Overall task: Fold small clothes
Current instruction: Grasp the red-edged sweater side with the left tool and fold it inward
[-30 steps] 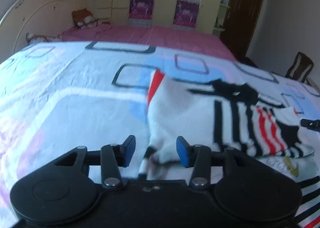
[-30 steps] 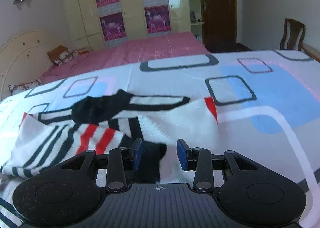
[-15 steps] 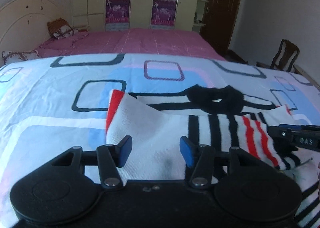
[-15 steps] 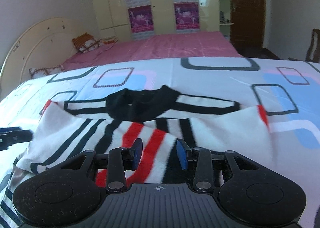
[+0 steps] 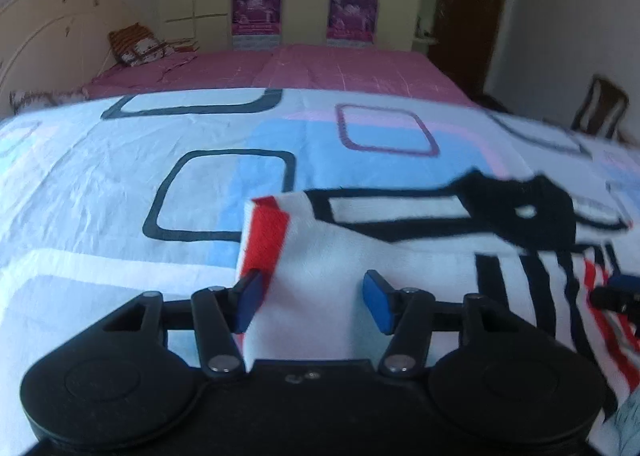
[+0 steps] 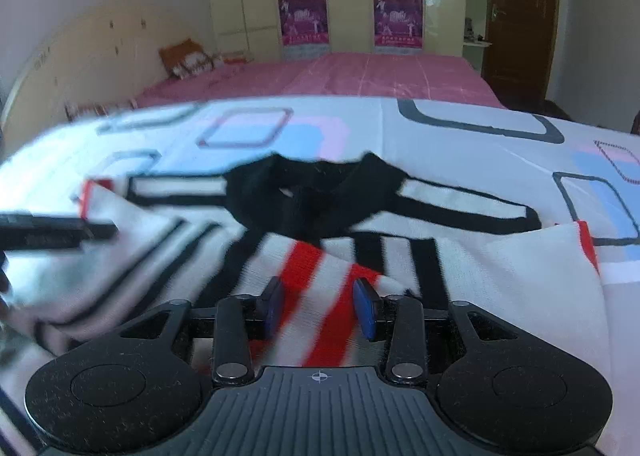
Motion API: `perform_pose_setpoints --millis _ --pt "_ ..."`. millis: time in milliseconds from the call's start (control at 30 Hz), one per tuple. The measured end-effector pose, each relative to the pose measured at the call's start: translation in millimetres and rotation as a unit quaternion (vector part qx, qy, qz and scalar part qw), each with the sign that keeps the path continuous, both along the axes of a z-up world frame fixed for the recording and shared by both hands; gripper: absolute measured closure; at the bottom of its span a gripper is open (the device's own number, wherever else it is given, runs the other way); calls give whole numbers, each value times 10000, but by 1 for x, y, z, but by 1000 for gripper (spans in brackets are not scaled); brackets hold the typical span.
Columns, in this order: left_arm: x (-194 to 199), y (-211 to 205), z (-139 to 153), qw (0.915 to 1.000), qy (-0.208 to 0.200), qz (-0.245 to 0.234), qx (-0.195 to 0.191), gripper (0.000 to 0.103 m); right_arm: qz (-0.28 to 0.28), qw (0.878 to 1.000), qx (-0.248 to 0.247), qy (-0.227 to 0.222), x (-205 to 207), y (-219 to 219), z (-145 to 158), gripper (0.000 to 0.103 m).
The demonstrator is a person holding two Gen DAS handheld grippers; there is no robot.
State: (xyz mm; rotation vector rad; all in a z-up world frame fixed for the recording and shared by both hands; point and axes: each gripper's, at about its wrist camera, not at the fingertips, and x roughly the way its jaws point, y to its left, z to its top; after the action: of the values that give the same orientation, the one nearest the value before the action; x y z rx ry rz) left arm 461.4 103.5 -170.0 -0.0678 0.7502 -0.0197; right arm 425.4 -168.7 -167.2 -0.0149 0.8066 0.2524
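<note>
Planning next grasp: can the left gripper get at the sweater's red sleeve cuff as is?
Probably yes. The left gripper is open, the red cuff lies exposed just ahead of its left finger, nothing covering it.

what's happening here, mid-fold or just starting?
Mid-fold, it seems. A person works two handheld grippers over a small striped shirt on the patterned bedsheet. The left gripper and right gripper both stand open over the fabric, gripping nothing. Both sleeves already lie folded inward.
</note>
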Motion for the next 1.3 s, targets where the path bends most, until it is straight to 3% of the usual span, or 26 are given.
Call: perform_pose_setpoints --millis 233,300,333,400,500,600,667,767,867,967,1100,1167,1300 --pt "2 -2 10 9995 -131 264 95 49 -251 9995 194 -76 1 -16 8 65" --pt "10 1 3 9993 -19 339 184 39 -89 10000 -2 17 4 -11 2 65" --pt "12 8 0 9989 50 460 -8 32 -69 10000 -32 15 5 -13 -2 65" --pt "14 22 0 9969 137 662 -400 31 -207 9998 28 56 6 -19 0 65" --pt "9 24 8 9965 112 778 -286 38 -395 9992 -59 41 1 -27 7 65" --pt "-1 24 18 9964 -112 751 -365 41 -475 9982 355 62 -8 -37 14 65" --pt "0 18 21 9976 -217 651 -104 44 -532 9972 519 82 -12 -39 17 65" --pt "17 23 11 9966 -6 821 -66 55 -516 9969 599 47 -17 -36 21 65" --pt "28 37 0 9933 26 1130 -226 55 -335 9983 474 -18 -22 -26 25 65" --pt "30 34 -2 9937 -70 1114 -34 53 -258 9986 470 -49 -25 -20 25 65" --pt "25 35 3 9923 -59 1230 -122 54 -95 9994 293 163 -22 -10 14 65" --pt "14 29 12 9937 -152 1113 -27 57 -73 9998 110 148 -24 -10 10 65" --pt "-22 12 33 9970 -440 633 47 57 -76 9995 296 50 -31 -14 20 65"
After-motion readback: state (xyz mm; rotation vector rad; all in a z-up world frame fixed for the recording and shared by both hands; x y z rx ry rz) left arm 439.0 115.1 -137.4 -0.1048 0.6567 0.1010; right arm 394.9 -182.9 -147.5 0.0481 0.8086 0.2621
